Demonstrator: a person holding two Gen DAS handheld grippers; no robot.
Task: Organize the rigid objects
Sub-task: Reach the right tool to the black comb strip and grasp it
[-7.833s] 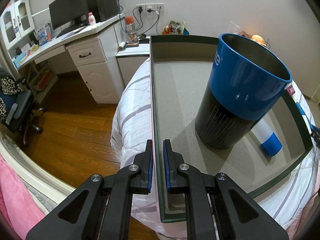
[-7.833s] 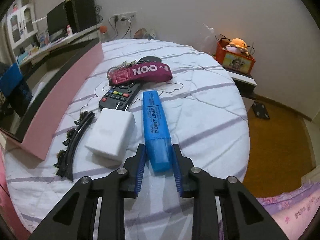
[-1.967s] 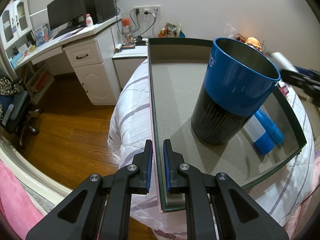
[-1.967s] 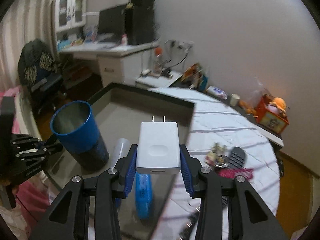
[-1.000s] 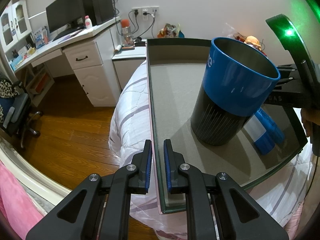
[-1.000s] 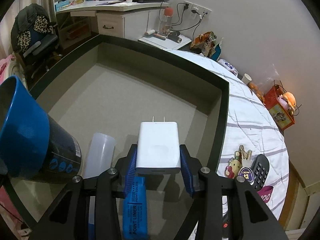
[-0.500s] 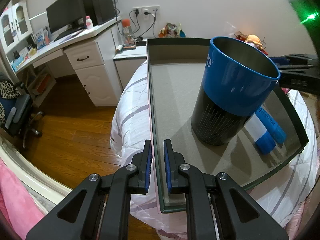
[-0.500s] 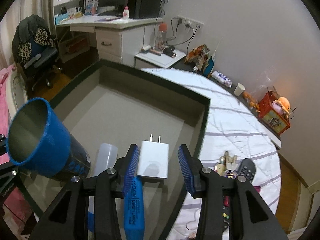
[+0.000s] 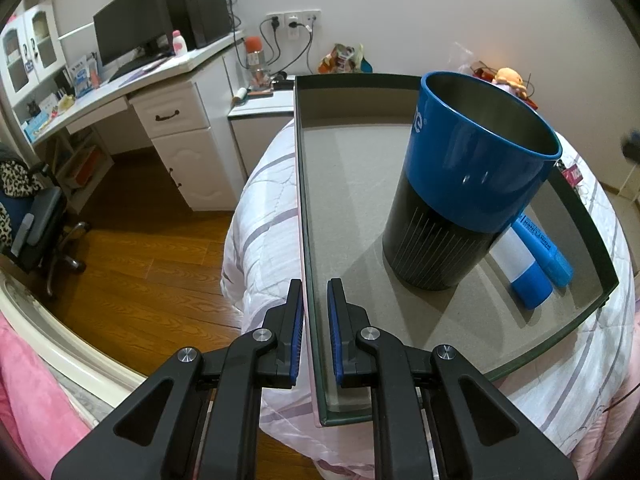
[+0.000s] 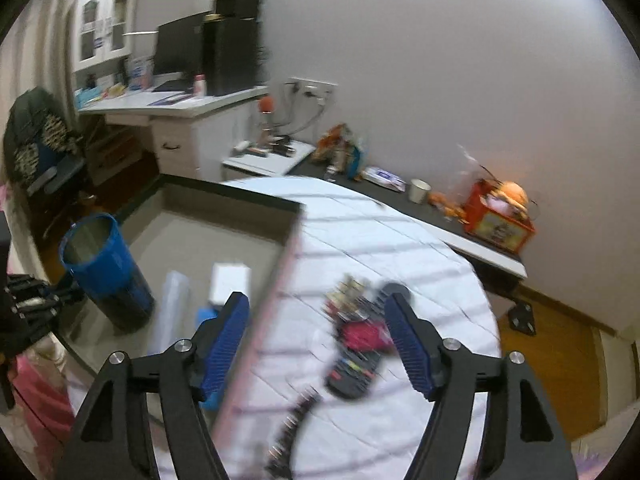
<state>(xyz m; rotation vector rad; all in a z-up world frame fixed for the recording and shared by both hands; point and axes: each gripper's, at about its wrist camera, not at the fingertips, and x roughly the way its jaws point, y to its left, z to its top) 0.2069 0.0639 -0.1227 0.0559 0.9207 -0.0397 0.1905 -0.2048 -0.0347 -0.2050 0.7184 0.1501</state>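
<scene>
In the left wrist view, the left gripper (image 9: pixel 315 312) is clamped shut on the near wall of the tray (image 9: pixel 596 240), which lies on the white striped bed (image 9: pixel 260 216), and appears to steady it. Inside the tray stands 1 tall blue and black cup (image 9: pixel 468 200), upright, and just beside its base lie 2 things side by side and touching: a white tube with a blue cap (image 9: pixel 520 268) and a blue highlighter (image 9: pixel 542 246). The white charger is hidden behind the cup in this view. In the right wrist view, which is blurred, the right gripper (image 10: pixel 320 340) has just been opening and now stands wide with nothing between its jaws; the white charger (image 10: pixel 230 282) lies flat on the tray floor beside the tube, clear of the pads, so that drop reads as finished. That makes 4 things in the tray. Outside it, on the bed beyond the tray's pink outer wall (image 10: pixel 260 328), 3 items are left: a remote control (image 10: pixel 354 372), a magenta lanyard with keys (image 10: pixel 362 334) lying across it, and a dark hair clip (image 10: pixel 292 428) nearer the camera. By this count the sorting is a little past halfway, and the empty right gripper points toward the remaining pile, the likely next target.
</scene>
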